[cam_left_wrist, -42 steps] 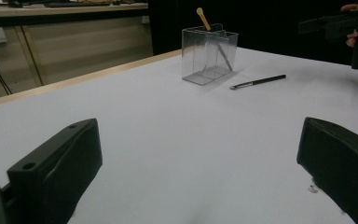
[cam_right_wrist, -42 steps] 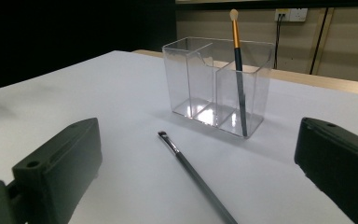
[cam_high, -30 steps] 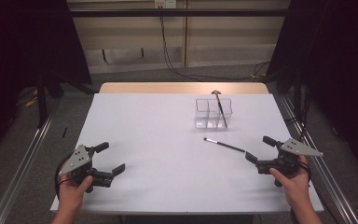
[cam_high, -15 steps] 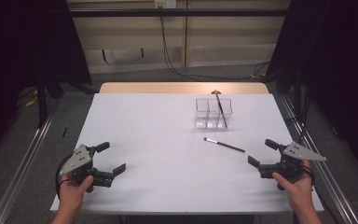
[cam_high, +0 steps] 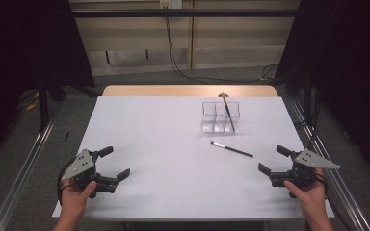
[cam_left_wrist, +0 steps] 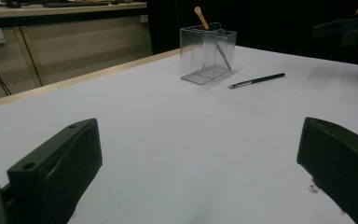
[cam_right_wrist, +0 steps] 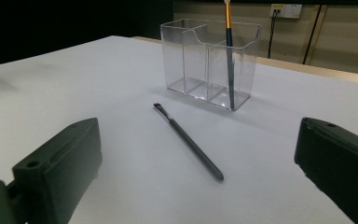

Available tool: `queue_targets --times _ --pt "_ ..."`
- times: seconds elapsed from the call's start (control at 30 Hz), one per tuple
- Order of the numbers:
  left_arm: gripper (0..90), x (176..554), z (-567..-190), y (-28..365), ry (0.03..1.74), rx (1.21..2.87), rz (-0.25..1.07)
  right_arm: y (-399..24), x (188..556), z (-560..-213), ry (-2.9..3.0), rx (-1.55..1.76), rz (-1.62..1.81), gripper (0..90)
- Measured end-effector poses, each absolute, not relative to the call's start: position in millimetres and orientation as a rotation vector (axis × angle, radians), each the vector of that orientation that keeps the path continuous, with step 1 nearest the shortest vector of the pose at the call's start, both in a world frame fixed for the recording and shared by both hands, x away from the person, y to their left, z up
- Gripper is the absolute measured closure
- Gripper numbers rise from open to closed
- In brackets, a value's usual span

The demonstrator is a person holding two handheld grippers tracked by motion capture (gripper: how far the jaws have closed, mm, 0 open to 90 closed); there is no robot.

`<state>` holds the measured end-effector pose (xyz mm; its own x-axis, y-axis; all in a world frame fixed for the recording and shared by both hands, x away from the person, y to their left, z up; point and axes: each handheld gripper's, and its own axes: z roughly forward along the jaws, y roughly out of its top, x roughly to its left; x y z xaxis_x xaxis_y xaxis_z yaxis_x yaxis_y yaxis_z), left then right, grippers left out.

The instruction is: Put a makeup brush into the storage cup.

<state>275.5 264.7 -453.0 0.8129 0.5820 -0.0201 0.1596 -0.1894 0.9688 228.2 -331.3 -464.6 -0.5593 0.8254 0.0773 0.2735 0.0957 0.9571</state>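
Change: right gripper (cam_high: 272, 160) has drawn back from the black brush (cam_high: 231, 149) toward the bench (cam_high: 149, 125) edge; left gripper (cam_high: 114, 162) unmoved.
Fingers: both spread, holding nothing.
Brush: flat on the bench, just before the clear holder (cam_high: 220, 116), apart from it.
Advice: close on mid-handle, lift level, tip upright into an empty compartment.

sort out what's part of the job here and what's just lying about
Job:
- brush lying flat on the table, nearest the right tool
- clear holder, one brush already standing in it
- left tool, open, idle

Lying about:
- wall cables
- floor rail
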Motion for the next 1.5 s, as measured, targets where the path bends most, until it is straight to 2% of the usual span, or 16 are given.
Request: queue_targets --times 0.87,1.5 --pt "0.0 275 -453 266 0.574 1.742 0.422 -330 225 -463 1.903 1.040 1.474 0.3" --pt "0.0 276 -454 265 0.582 1.743 0.417 -315 249 -461 1.910 1.048 1.486 0.2"
